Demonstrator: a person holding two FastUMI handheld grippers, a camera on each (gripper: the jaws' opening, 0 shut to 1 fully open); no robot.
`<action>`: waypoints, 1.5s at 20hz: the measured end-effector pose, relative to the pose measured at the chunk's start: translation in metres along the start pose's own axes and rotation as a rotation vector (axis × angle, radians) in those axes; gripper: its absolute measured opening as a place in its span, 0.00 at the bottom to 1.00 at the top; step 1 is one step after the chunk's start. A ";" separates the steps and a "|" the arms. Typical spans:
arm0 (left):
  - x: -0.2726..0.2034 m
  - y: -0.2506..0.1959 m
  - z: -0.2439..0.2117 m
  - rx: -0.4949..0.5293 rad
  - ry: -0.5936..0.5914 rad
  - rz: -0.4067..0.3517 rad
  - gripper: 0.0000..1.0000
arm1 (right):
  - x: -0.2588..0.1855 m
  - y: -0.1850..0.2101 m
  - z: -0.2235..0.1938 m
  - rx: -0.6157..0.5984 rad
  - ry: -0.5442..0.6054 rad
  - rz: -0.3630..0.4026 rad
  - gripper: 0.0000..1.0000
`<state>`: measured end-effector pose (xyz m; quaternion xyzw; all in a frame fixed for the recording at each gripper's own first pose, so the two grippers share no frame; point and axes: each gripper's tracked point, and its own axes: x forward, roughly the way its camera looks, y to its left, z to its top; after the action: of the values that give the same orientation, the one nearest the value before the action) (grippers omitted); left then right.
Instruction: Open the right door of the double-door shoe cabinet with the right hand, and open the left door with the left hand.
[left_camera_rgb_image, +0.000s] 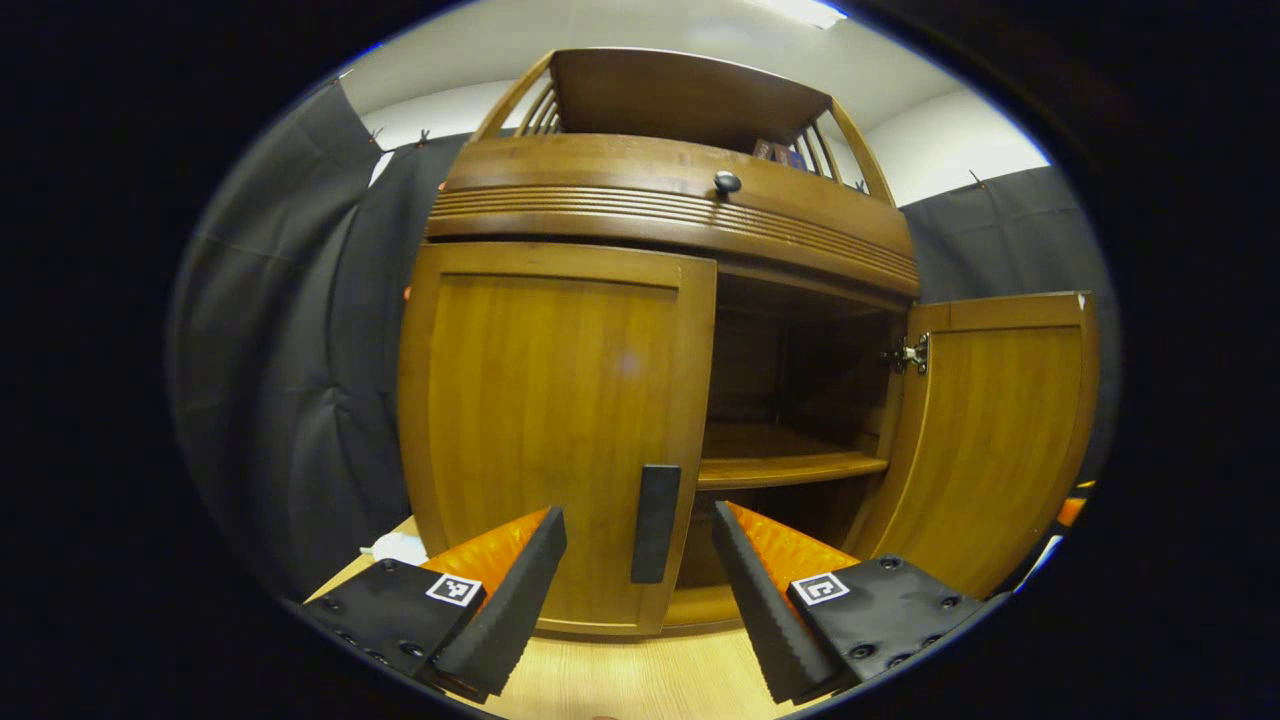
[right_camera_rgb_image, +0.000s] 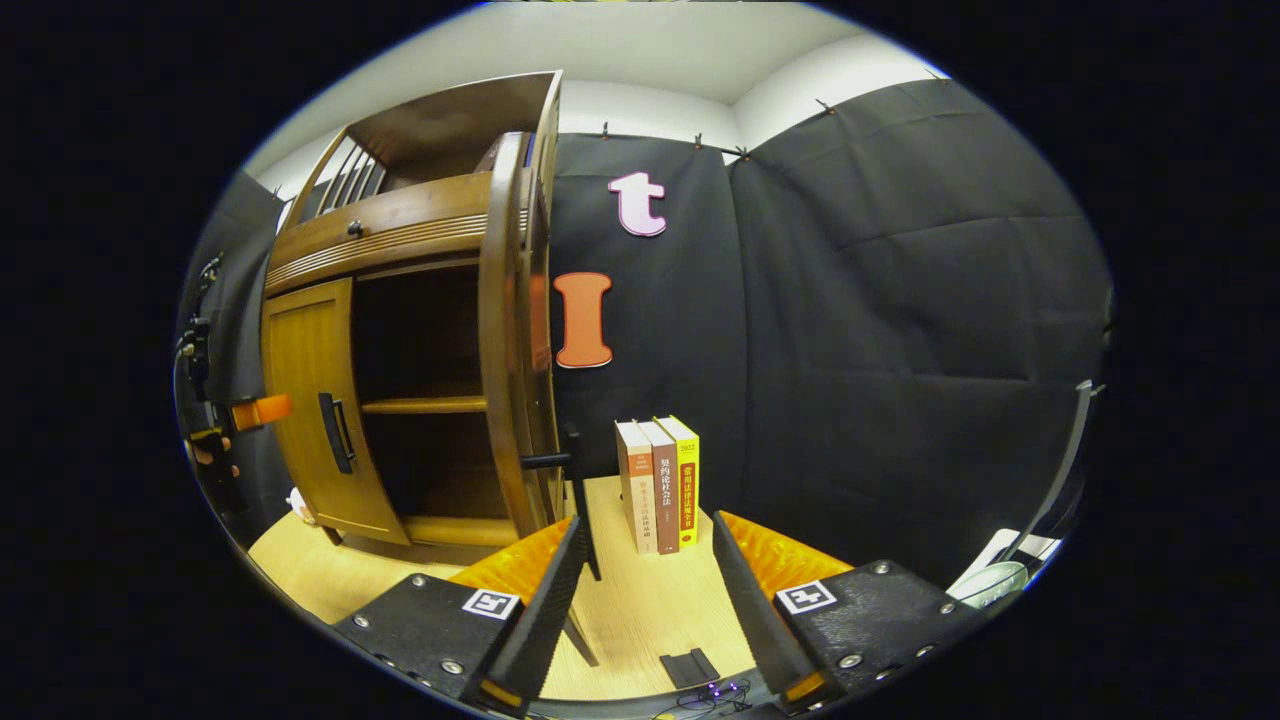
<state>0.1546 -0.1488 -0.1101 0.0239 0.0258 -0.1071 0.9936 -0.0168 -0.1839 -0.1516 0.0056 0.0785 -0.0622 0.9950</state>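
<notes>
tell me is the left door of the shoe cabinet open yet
No, in the left gripper view the left door sits flush and closed, while the right door is swung wide open.

Yellow book (right_camera_rgb_image: 686, 480) spine: "2022" at top; other spine print illegible.

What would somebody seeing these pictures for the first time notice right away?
First, the wooden shoe cabinet with its right door swung wide open, baring a dark inside with one shelf, while the left door is shut. Next, the left claw, open, just in front of that door's dark handle. In the right gripper view, three upright books stand on the table beside the cabinet, beyond the open right claw.
</notes>
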 end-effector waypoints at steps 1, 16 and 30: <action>0.011 0.000 -0.007 0.012 0.009 0.003 0.94 | 0.000 -0.001 0.002 0.012 -0.005 -0.005 0.87; 0.086 -0.010 -0.052 0.050 0.047 -0.007 0.48 | -0.022 -0.008 0.032 0.076 -0.053 -0.056 0.92; -0.037 0.020 -0.045 -0.008 0.015 -0.074 0.34 | -0.020 0.056 0.041 0.030 -0.078 -0.007 0.99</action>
<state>0.1208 -0.1190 -0.1521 0.0199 0.0344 -0.1437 0.9888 -0.0234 -0.1263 -0.1076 0.0177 0.0388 -0.0667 0.9969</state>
